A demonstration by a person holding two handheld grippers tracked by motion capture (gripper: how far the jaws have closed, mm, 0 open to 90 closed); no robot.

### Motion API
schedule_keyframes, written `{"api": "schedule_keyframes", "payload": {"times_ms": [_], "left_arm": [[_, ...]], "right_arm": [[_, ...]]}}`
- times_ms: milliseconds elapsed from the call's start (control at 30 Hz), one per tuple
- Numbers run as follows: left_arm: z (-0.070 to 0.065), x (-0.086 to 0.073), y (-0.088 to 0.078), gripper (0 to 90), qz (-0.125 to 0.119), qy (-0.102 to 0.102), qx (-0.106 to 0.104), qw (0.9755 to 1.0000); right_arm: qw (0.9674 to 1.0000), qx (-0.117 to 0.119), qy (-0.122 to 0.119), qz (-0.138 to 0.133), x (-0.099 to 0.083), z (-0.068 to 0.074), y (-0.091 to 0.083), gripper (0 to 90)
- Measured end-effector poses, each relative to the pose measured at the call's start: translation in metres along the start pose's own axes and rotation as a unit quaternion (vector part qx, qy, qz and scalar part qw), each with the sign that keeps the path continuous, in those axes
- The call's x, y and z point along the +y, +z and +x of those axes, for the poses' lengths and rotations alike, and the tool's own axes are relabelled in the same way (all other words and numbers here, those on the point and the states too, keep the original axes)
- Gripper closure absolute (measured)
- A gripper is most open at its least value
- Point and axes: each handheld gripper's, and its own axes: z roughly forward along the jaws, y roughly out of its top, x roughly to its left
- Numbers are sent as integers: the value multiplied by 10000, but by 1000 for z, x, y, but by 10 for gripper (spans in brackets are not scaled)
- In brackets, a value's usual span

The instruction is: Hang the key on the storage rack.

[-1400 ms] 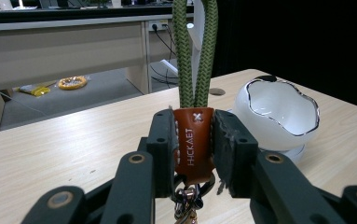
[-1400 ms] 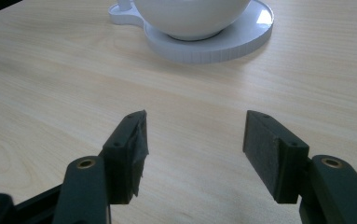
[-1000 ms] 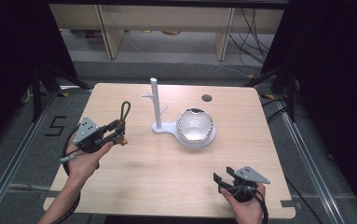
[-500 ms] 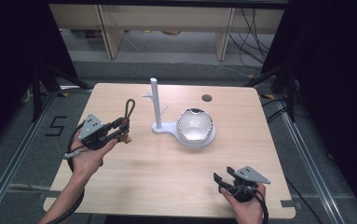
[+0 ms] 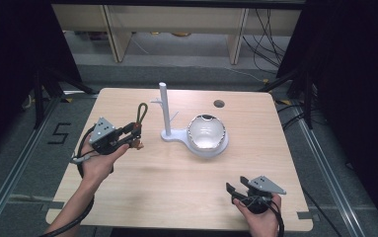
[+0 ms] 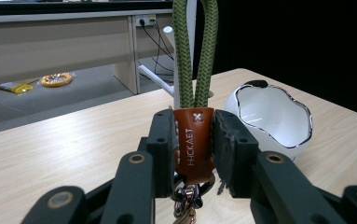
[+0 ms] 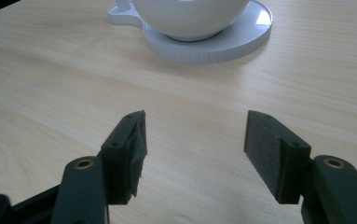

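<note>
The left gripper [image 5: 133, 137] is held above the left half of the counter [image 5: 142, 182], and its jaws are clamped on a key fob [image 6: 194, 142]: the two black pads press on either side of the fob's brown leather tab, which is stamped with white lettering. From the tab an olive-green braided cord loop [image 6: 195, 51] rises straight up, and metal rings hang below it between the jaws. In the high view the loop stands upright just left of the white stand [image 5: 166, 111], a thin post with short pegs on a flat base near the counter's middle, a little toward its far edge. Beside the post, on the same base, sits a white bowl [image 5: 206, 133] with a wavy dark-edged rim. The right gripper [image 5: 235, 191] is near the counter's near right corner, its jaws spread wide with nothing between them, bare wood showing in the gap. In the right gripper view they point toward the bowl's round base [image 7: 204, 44], well apart from it.
</note>
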Motion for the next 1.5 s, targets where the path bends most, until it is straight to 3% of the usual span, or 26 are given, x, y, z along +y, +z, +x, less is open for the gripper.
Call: {"api": "schedule_keyframes", "payload": {"times_ms": [100,133,400,533,667,700,733,767,867,1500], "left_arm": [[0,0,2,686,9,-56,-41,10000],[0,0,2,686,26,-38,-50,10000],[0,0,9,686,36,-88,-58,9999],[0,1,12,686,75,-94,-40,9999],[1,2,15,686,85,-104,-31,9999],[1,2,16,686,85,-114,-34,9999],[1,2,16,686,94,-104,-36,9999],[1,2,17,686,97,-110,-31,9999],[1,3,20,686,109,-117,-33,9999],[3,8,34,685,191,-139,-21,9997]], "right_arm": [[10000,-2,-18,6,0,0,0,399],[9995,-38,264,148,-1,4,-2,399],[10000,27,-14,3,0,0,1,399],[9996,-37,260,117,-1,4,-1,399],[9998,-30,187,80,-1,3,-1,399],[10000,-31,64,64,0,1,0,399],[10000,-34,64,59,0,1,0,399],[9997,-41,230,117,-1,4,-1,399],[10000,-11,16,69,0,0,0,398],[10000,-2,25,72,0,0,0,398]]}}
